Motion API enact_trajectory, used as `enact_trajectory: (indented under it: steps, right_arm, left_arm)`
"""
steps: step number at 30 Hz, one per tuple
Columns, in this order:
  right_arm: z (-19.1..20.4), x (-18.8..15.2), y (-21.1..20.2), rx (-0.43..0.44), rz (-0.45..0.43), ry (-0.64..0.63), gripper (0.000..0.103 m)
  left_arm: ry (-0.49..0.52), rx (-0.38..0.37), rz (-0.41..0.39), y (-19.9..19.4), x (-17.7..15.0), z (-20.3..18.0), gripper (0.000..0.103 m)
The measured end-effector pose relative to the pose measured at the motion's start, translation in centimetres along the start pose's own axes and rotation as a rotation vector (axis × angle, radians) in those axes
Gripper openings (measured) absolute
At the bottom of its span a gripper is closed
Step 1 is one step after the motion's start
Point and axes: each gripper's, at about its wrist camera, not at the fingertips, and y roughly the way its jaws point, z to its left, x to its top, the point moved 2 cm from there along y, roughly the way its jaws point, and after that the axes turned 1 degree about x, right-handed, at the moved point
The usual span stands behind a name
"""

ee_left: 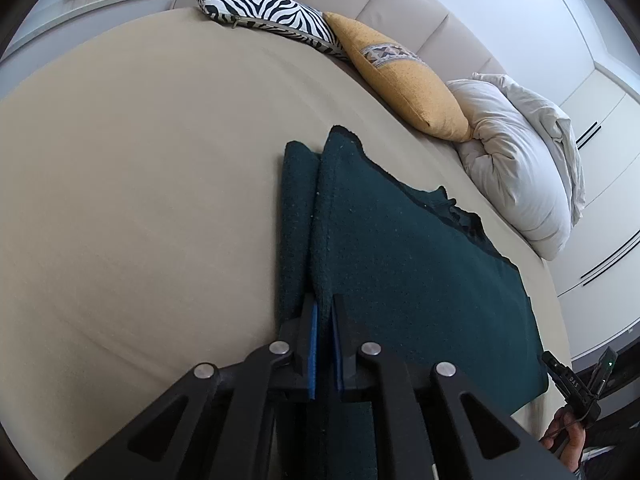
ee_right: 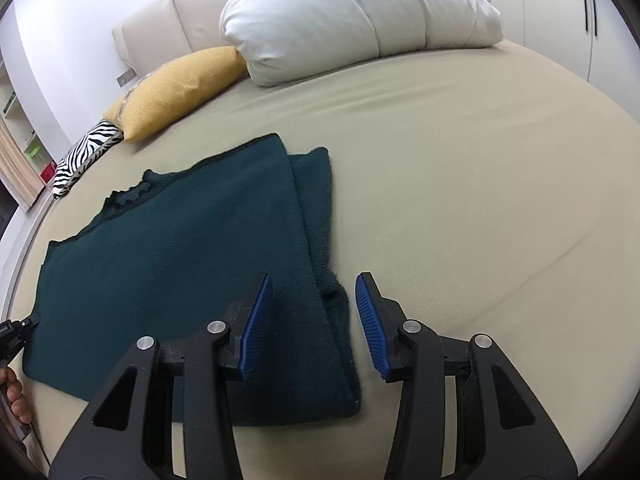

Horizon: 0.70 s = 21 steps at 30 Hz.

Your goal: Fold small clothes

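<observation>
A dark green knitted sweater point(ee_left: 400, 264) lies flat on the beige bed sheet point(ee_left: 140, 200), its sleeves folded in along both sides. My left gripper point(ee_left: 324, 312) is shut on a raised fold at the sweater's left near edge, with the fabric pinched between the blue pads. In the right wrist view the sweater point(ee_right: 180, 260) spreads to the left. My right gripper point(ee_right: 314, 300) stands open over its right near edge, the folded sleeve between the pads point(ee_right: 256, 320) without contact. The left gripper point(ee_right: 28, 322) shows at the sweater's far left corner.
Along the headboard lie a zebra-print cushion point(ee_left: 264, 8), a yellow cushion point(ee_left: 404, 76) and a bunched white duvet point(ee_left: 520, 152). The person's hand point(ee_left: 568, 436) holds the right gripper at the bed's edge. White wardrobe doors point(ee_left: 600, 200) stand to the right. Bare sheet point(ee_right: 480, 200) spreads right of the sweater.
</observation>
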Motion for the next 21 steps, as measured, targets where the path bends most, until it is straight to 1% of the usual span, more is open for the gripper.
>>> enact_trajectory:
  steps: [3,4,5,6,7,8,11,16,21]
  right_arm:
    - [0.4,-0.5,0.4,-0.004,0.04,-0.044,0.04]
    - [0.3,-0.7,0.6,-0.005,0.052,-0.046,0.033]
    - [0.0,-0.9,0.7,0.0,0.062,-0.036,0.031]
    - [-0.4,-1.0,0.7,0.013,0.061,-0.019,0.027]
    - [-0.6,-1.0,0.6,0.015,0.058,-0.016,0.018]
    - [-0.6,-1.0,0.4,0.008,0.051,-0.021,0.013]
    - [-0.7,-0.9,-0.1,-0.008,0.035,-0.032,0.007]
    - [-0.4,-1.0,-0.6,-0.042,0.024,-0.062,0.005]
    - [-1.4,-2.1,-1.4,-0.044,0.016,-0.029,0.004]
  left_arm:
    - [0.003,0.008,0.001,-0.1,-0.1,0.0,0.008]
    - [0.003,0.009,0.001,-0.2,-0.1,0.0,0.008]
    - [0.003,0.01,0.003,-0.2,-0.2,-0.1,0.008]
    - [0.003,0.011,0.005,-0.2,-0.1,-0.1,0.008]
    - [0.003,0.011,0.007,-0.1,-0.1,0.0,0.008]
    - [0.004,0.012,0.01,-0.1,0.0,0.0,0.008]
    - [0.007,0.018,0.015,0.0,0.2,-0.1,0.008]
    - [0.009,0.021,0.018,0.0,0.2,-0.2,0.008]
    - [0.022,0.021,0.019,0.2,0.1,-0.3,0.009]
